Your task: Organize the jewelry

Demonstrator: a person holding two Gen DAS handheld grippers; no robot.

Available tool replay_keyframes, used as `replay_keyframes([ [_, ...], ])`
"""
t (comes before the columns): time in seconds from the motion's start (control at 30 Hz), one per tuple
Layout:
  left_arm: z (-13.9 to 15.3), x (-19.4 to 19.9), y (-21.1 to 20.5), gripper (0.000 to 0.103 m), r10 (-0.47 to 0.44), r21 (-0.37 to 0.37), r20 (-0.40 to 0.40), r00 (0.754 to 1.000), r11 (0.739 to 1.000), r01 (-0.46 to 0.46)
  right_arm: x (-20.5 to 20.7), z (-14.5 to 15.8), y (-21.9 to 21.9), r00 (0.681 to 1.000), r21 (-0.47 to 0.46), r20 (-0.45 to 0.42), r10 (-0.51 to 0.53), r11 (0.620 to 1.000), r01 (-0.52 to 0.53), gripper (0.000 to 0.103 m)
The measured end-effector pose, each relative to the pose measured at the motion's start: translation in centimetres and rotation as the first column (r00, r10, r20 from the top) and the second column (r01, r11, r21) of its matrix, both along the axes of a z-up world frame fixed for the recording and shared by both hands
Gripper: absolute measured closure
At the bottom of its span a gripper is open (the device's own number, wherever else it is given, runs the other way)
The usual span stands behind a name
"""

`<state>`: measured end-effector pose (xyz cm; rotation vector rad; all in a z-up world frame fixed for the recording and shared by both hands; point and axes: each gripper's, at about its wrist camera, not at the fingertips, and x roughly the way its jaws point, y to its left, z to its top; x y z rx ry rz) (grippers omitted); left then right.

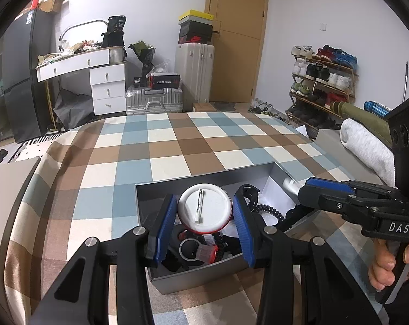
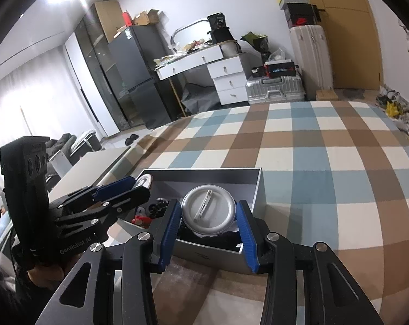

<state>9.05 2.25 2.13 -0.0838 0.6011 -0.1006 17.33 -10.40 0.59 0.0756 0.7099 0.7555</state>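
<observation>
My left gripper (image 1: pixel 204 230) hovers over the near end of the grey box (image 1: pixel 177 277), its blue pads (image 1: pixel 165 230) spread with the round white pin badge (image 1: pixel 204 211) framed between them, though I cannot tell whether they touch its rim. The badge lies pin-side up on a jumble of dark jewelry (image 1: pixel 201 249) inside the box, beside a black coiled band (image 1: pixel 269 211). My right gripper (image 2: pixel 208 233) also stands spread at the box's edge, and beyond the box the checked tablecloth (image 1: pixel 177 140) stretches away toward a white dresser (image 1: pixel 96 81) and a silver suitcase (image 1: pixel 153 100).
</observation>
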Motion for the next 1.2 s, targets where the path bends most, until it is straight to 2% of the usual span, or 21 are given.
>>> replay_keyframes([
  [0.43,-0.6,0.2,-0.3,0.066,-0.008,0.012,-0.012,1.000,1.000,0.008,-0.2,-0.3,0.2,1.000,-0.018,0.000,-0.007,1.000,0.007,0.061],
  [0.6,-0.7,0.1,-0.7,0.066,-0.031,0.004,-0.016,0.999,1.000,0.031,-0.4,-0.1,0.1,1.000,-0.037,0.010,-0.009,0.999,0.010,0.059],
  [0.67,-0.6,0.2,-0.8,0.065,-0.037,0.000,-0.022,0.999,0.999,0.037,-0.4,-0.2,0.2,1.000,-0.042,0.009,-0.007,0.999,0.007,0.055],
  [0.7,-0.6,0.2,-0.8,0.062,-0.034,0.001,-0.024,0.999,0.999,0.034,-0.3,-0.2,0.3,1.000,-0.043,0.009,-0.006,0.999,0.006,0.055],
  [0.77,-0.7,0.2,-0.8,0.045,-0.028,-0.001,-0.032,0.999,1.000,0.028,-0.2,-0.1,0.3,1.000,-0.045,0.009,-0.007,0.999,0.008,0.054],
  [0.8,-0.7,0.2,-0.7,0.036,-0.021,-0.005,-0.037,0.999,1.000,0.021,-0.2,-0.1,0.2,1.000,-0.045,0.008,-0.008,0.999,0.008,0.048],
  [0.9,-0.5,0.0,-0.3,0.030,-0.006,-0.022,-0.045,0.999,1.000,0.005,-0.1,0.1,-0.1,1.000,-0.037,0.007,-0.017,0.999,0.017,0.034],
  [0.97,-0.5,-0.1,-0.2,0.021,0.009,-0.025,-0.051,0.999,1.000,-0.010,0.0,0.3,-0.4,1.000,-0.027,-0.005,-0.017,1.000,0.017,0.020],
  [1.0,-0.4,-0.3,-0.1,0.019,0.022,-0.023,-0.047,0.999,0.999,-0.023,0.1,0.4,-0.5,1.000,-0.021,-0.012,-0.017,1.000,0.017,0.009],
  [1.13,-0.3,-0.6,0.0,0.017,0.046,-0.009,-0.040,0.998,0.999,-0.047,-0.3,1.2,-1.1,1.000,-0.002,0.008,-0.020,1.000,0.020,0.000],
  [1.17,-0.2,-0.7,0.0,0.014,0.054,-0.003,-0.036,0.998,0.999,-0.054,-0.5,1.3,-1.2,1.000,0.002,0.020,-0.021,1.000,0.021,0.000],
  [1.2,-0.2,-1.0,-0.1,0.007,0.059,0.004,-0.032,0.998,0.998,-0.059,-0.7,1.5,-1.3,0.999,0.006,0.035,-0.022,1.000,0.021,0.000],
])
